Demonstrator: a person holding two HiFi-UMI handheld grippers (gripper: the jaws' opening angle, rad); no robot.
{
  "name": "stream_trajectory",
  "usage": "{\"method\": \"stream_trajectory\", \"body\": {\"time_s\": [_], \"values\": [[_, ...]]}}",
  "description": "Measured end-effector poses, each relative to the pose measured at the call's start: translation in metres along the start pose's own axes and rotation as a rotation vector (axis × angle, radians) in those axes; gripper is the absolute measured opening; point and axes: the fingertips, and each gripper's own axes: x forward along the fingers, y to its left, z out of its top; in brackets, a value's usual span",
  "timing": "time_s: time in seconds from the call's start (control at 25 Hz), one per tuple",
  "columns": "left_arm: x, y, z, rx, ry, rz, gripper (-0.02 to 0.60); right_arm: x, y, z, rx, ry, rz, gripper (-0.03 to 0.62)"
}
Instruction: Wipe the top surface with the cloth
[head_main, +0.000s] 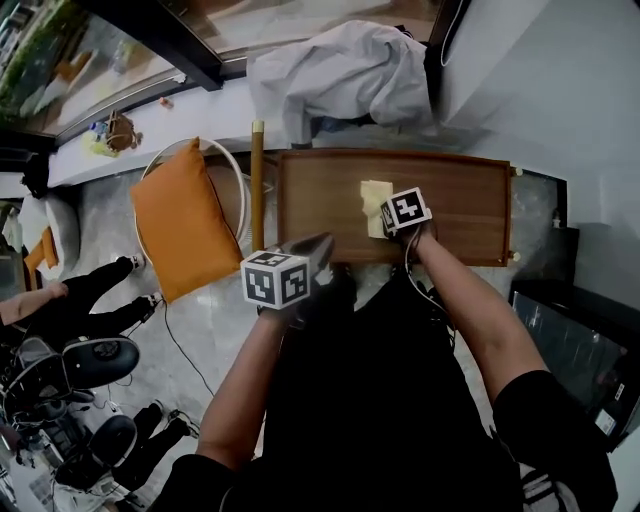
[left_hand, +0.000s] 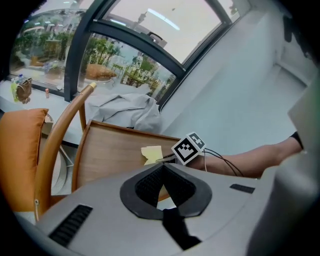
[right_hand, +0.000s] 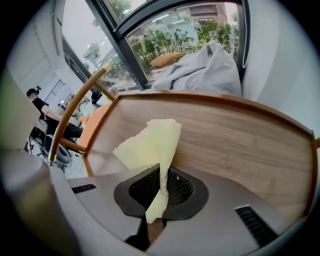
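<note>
From the head view, my right claw (head_main: 385, 228) sat over the wooden surface (head_main: 460, 200), the yellow cloth (head_main: 374, 200) just ahead of it, and my left claw (head_main: 318, 248) was at the near edge. The left gripper view showed its jaws clenched on nothing. Only the right gripper view showed that claw pinching the cloth.

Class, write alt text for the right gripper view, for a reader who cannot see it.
The right gripper is shut on a pale yellow cloth that spreads forward over a wooden tabletop. Crumpled grey fabric lies beyond it, before a window.
</note>
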Motion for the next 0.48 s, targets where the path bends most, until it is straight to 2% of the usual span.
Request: {"method": "stream_trajectory", "body": {"time_s": [0.48], "values": [[0.061, -0.065, 0.003, 0.051, 0.052, -0.052, 0.008, -0.041, -0.094, -0.037, 0.094, 0.006, -0.055, 0.032]]}}
